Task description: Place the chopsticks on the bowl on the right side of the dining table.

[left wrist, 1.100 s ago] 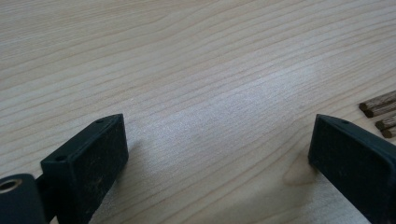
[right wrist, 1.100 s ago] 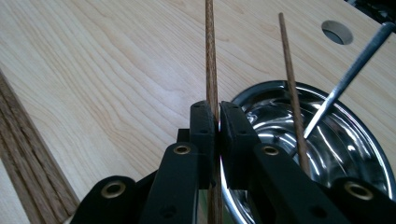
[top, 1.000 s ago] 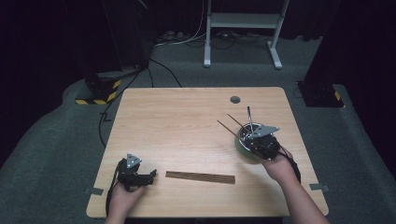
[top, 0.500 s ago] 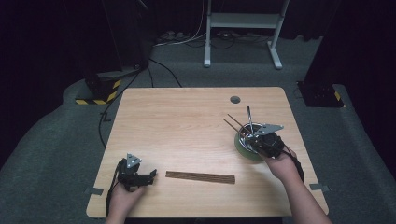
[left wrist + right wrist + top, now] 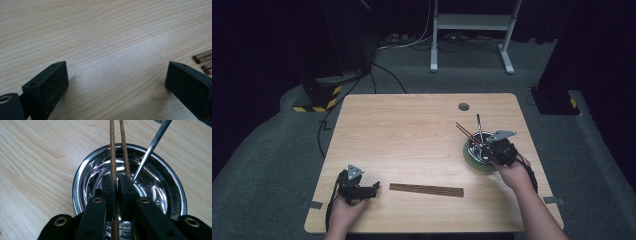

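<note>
A steel bowl [image 5: 473, 150] [image 5: 78, 180] sits on a green disc at the table's right. My right gripper [image 5: 490, 148] [image 5: 116, 183] hovers over it, shut on brown chopsticks [image 5: 464, 133] [image 5: 112, 145] that point away to the upper left. One stick runs between the pads. The second lies close beside it and drops behind the right pad. A thin metal utensil [image 5: 479, 127] [image 5: 155, 140] leans in the bowl. My left gripper [image 5: 374, 187] [image 5: 116, 80] rests open on the wood near the front left, with nothing between its jaws. A bundle of chopsticks [image 5: 426, 189] [image 5: 203, 61] lies just to its right.
The wooden table [image 5: 412, 130] has a round cable hole [image 5: 463, 106] near its far edge. A cable [image 5: 324, 125] hangs off the left side. A white stand [image 5: 472, 30] is on the floor beyond.
My right gripper, with the chopsticks in it, has shifted a little to the right over the bowl. The left gripper has stayed put.
</note>
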Available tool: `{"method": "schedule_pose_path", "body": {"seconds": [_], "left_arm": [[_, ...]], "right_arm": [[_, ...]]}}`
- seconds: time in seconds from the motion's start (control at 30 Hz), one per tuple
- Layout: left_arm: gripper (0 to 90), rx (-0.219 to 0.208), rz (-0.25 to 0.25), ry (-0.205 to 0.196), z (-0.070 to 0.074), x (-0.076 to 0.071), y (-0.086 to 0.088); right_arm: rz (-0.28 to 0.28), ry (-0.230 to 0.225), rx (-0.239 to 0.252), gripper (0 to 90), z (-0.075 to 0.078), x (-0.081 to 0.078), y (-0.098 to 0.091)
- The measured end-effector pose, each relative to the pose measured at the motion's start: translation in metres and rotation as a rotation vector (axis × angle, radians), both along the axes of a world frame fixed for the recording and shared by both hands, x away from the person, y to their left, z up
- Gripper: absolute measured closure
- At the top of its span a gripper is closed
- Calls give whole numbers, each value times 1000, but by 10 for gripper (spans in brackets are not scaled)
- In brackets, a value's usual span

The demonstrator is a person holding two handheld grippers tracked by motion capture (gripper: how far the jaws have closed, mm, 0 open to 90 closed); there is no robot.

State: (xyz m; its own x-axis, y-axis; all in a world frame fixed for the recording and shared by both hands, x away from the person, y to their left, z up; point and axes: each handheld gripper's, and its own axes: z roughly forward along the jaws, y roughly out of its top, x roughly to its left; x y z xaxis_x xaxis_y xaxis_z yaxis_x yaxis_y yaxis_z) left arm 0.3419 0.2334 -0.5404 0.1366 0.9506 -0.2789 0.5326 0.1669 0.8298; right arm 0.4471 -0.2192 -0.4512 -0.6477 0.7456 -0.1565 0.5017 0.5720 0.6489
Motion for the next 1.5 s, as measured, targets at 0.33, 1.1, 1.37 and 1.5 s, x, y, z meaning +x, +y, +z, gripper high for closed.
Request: {"method": "schedule_pose_path", "body": {"seconds": [0.33,1.1,1.37,1.5], "left_arm": [[47,0,0,0,0,0,0],[47,-1,-2,-2,0,0,0],[48,0,-2,-2,0,0,0],[48,-1,-3,-2,0,0,0]], "right_arm": [[-3,9,-5,834,-4,9,2],[-6,6,-27,828,-7,14,5],[7,3,-19,813,-6,12,7],[6,-17,10,751,-1,8,5]]}}
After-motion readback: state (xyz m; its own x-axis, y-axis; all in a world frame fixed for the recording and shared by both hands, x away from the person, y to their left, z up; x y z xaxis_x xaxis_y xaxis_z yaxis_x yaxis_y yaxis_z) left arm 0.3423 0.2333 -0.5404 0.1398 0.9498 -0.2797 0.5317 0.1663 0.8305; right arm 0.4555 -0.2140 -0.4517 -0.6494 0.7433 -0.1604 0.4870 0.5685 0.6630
